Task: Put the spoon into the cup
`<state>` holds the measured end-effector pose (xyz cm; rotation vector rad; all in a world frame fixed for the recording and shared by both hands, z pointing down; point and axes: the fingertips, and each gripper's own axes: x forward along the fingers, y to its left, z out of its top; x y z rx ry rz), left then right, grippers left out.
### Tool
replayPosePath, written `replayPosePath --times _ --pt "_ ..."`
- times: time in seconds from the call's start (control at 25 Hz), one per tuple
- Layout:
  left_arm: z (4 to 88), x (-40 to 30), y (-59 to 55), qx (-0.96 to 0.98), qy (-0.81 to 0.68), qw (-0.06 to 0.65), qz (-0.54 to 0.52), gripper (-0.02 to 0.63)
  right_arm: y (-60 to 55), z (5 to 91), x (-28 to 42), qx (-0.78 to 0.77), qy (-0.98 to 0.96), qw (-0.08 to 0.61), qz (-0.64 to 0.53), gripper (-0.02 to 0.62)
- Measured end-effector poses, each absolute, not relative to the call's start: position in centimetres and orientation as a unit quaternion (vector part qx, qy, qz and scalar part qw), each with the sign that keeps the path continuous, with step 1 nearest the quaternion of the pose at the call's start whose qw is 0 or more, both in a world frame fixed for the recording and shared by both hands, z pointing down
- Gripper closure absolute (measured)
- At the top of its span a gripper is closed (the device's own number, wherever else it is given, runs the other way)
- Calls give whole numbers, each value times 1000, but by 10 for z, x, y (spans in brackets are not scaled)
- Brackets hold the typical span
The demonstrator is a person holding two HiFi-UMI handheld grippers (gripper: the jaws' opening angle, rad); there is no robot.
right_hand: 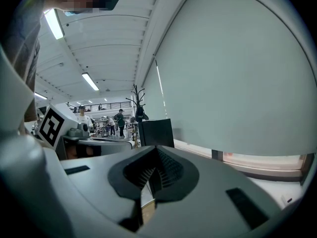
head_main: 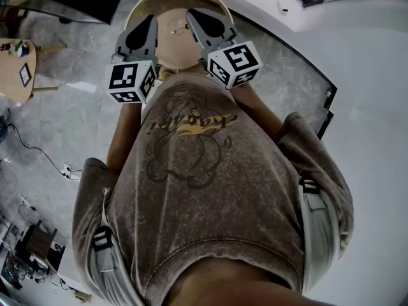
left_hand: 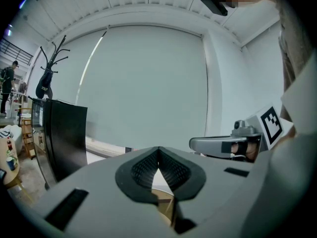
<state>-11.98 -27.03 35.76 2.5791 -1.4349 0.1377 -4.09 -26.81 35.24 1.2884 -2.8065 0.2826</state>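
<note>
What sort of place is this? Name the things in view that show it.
Probably a large open workroom or lab hall: long ceiling lights, a railed upper gallery with people below, and a coat stand beside a roller blind.

Grey left tongs [head_main: 152,21], black-and-white cube [head_main: 132,80], beige table [head_main: 173,43], brown shirt [head_main: 210,190]

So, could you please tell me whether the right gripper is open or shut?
Shut. The right gripper shows its ribbed pads meeting at the tips, with nothing held between them.
</note>
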Motion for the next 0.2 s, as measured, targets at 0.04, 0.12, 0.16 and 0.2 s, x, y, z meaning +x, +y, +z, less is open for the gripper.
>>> replayPosePath --times 0.04,0.12,0.16,0.2 --pt "358 -120 -271 869 -483 93 47 591 -268 352 -41 416 -905 20 91 577" --pt "358 -120 -272 868 -485 96 46 591 -269 352 -42 416 -905 21 92 577" --pt "358 -120 -273 867 -486 97 45 591 -269 352 -42 415 -905 21 92 577" --pt "358 -119 -273 867 -487 98 45 591 -269 352 -42 415 -905 21 93 577"
